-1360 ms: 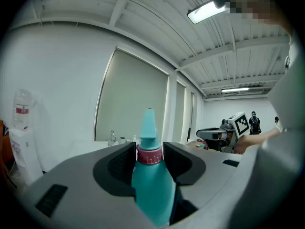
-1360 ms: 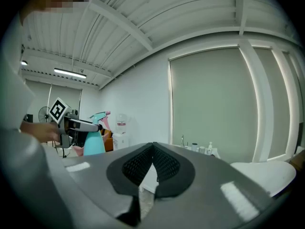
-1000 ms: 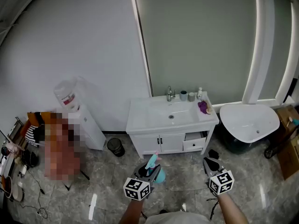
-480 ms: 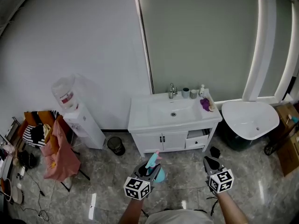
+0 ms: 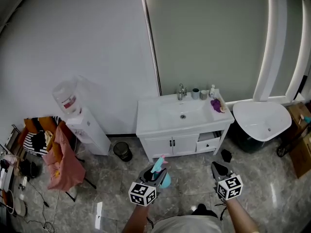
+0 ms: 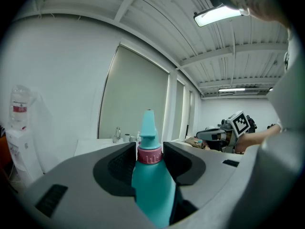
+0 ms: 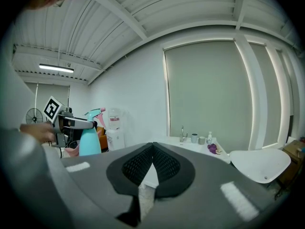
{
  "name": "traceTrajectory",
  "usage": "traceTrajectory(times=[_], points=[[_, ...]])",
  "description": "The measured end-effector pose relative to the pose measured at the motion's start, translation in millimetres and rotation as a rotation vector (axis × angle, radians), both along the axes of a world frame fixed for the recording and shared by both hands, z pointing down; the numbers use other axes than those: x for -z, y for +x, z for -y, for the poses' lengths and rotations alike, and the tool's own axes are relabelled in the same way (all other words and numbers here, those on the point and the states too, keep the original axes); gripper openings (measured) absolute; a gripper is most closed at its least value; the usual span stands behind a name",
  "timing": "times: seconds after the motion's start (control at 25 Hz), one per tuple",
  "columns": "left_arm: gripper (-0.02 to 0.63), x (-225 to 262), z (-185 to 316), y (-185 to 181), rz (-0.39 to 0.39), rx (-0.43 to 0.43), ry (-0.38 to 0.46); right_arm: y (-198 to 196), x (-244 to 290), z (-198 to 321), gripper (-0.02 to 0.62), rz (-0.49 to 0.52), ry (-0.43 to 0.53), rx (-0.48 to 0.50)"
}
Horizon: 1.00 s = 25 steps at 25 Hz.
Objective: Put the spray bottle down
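A teal spray bottle with a pink collar and a teal spray head stands upright between the jaws of my left gripper, which is shut on its neck. In the head view the spray bottle and left gripper hang over the floor in front of the white vanity. My right gripper is level with it at the right, its jaws shut with nothing between them. The right gripper view shows the bottle at the left.
On the vanity top are a tap, cups, a small bottle and a purple cloth. A white tub stands at the right. A water dispenser, a small bin and a clothes rack are at the left.
Both grippers have come a little closer to the vanity, still held level. The bottle stays in the left gripper.
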<state>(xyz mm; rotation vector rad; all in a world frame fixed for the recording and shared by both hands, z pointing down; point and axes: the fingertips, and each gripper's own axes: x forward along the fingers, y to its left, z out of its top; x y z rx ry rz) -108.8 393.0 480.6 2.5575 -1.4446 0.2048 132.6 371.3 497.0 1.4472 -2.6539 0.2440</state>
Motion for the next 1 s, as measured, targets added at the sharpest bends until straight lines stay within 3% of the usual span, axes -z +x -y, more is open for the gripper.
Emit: traceTrajectory(times=[0.4,1.0], points=[[0.179,-13,32,-10,-0.003,0.031,-0.028,-7,-9,40,0.011,0.001,-0.021,0.018],[0.179,-5,160,-2,-0.016,0.103,-0.008,-15,-9,188,0.011,-0.06,0.003,0.124]])
